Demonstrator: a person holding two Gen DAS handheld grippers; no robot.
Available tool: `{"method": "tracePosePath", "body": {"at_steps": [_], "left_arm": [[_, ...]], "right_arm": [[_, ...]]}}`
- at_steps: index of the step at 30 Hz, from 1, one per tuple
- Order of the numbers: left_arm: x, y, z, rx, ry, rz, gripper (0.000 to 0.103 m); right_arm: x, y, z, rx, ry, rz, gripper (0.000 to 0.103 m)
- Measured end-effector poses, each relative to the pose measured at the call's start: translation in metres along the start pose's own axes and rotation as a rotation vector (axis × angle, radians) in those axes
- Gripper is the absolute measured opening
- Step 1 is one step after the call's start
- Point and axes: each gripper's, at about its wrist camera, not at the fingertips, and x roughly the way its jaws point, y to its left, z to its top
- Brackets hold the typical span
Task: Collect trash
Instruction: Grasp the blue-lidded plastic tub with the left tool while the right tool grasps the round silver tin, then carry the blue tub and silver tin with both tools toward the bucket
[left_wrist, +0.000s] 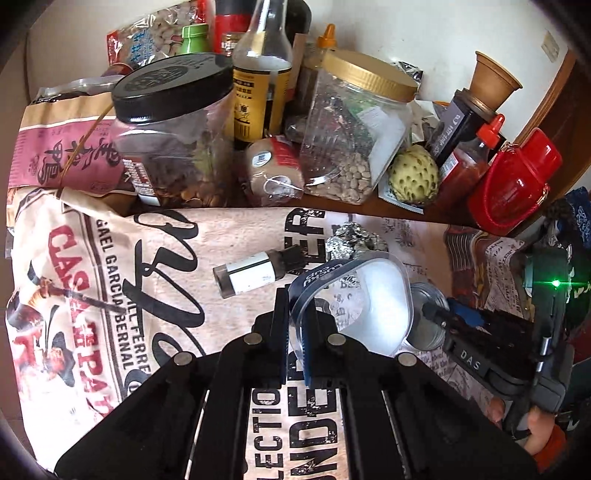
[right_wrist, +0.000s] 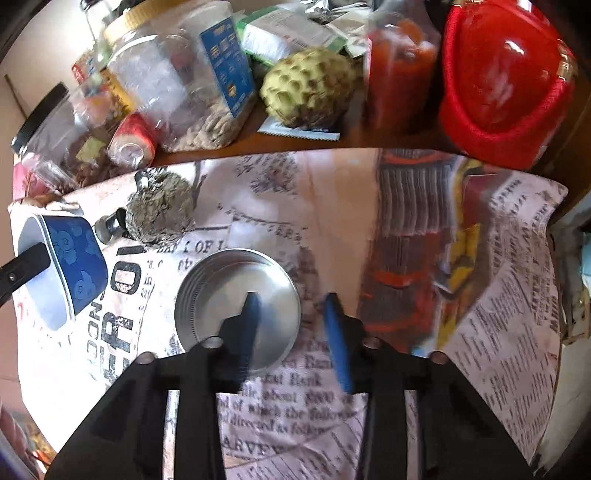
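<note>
My left gripper (left_wrist: 297, 306) is shut on the wall of a blue-and-white plastic cup (left_wrist: 354, 295), one finger inside and one outside; the cup hangs tilted over the printed cloth. The right wrist view has the same cup (right_wrist: 77, 266) at the far left. A shallow silver tin (right_wrist: 236, 295) lies open side up on the cloth. My right gripper (right_wrist: 291, 301) stands over its right rim, the left finger inside, the right one outside, both clear of the rim. A crumpled foil ball (left_wrist: 354, 240) and a small brown bottle (left_wrist: 258, 271) lie on the cloth beyond the cup.
Behind the cloth (left_wrist: 177, 258) stand a black-lidded jar (left_wrist: 173, 129), a gold-lidded jar (left_wrist: 354, 129), a glass bottle (left_wrist: 262, 85), a green custard apple (right_wrist: 310, 85), a sauce bottle (right_wrist: 402, 62) and a red container (right_wrist: 506, 81). The cloth's right edge (right_wrist: 550, 258) drops off.
</note>
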Motion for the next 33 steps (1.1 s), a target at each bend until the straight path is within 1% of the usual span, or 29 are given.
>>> {"method": "tracePosePath", "body": {"at_steps": [1, 2, 5, 8, 12, 14, 18, 22, 26, 27, 33], "left_arm": [[-0.001, 0.001, 0.000, 0.000, 0.000, -0.002, 0.004], [-0.002, 0.001, 0.000, 0.002, -0.002, -0.001, 0.004], [-0.006, -0.002, 0.000, 0.017, -0.012, 0.007, 0.004], [-0.015, -0.010, 0.000, 0.029, -0.027, 0.001, 0.004], [-0.037, -0.021, -0.002, 0.033, -0.056, -0.005, 0.004], [-0.051, -0.030, -0.004, 0.036, -0.077, -0.004, 0.004], [-0.088, -0.053, -0.016, 0.034, -0.135, 0.001, 0.004], [-0.129, -0.075, -0.039, -0.008, -0.206, 0.016, 0.004], [-0.170, -0.096, -0.073, -0.057, -0.268, 0.036, 0.004], [-0.180, -0.101, -0.080, -0.066, -0.279, 0.039, 0.004], [-0.234, -0.121, -0.121, -0.090, -0.337, 0.056, 0.004]], "right_arm": [[0.001, 0.002, 0.000, -0.006, -0.001, 0.001, 0.010], [0.003, 0.004, 0.000, -0.010, 0.001, 0.003, 0.006], [0.003, 0.013, -0.003, -0.046, -0.020, -0.033, 0.004], [-0.010, 0.014, -0.006, -0.040, -0.045, -0.024, 0.003], [-0.045, 0.008, -0.010, -0.023, -0.094, -0.011, 0.003], [-0.070, -0.001, -0.013, -0.006, -0.125, 0.000, 0.003], [-0.126, -0.015, -0.027, -0.021, -0.204, -0.003, 0.003], [-0.185, -0.035, -0.043, -0.059, -0.290, -0.004, 0.003], [-0.236, -0.050, -0.065, -0.103, -0.368, 0.006, 0.003], [-0.241, -0.052, -0.067, -0.110, -0.378, 0.012, 0.003], [-0.292, -0.054, -0.103, -0.141, -0.461, 0.044, 0.003]]}}
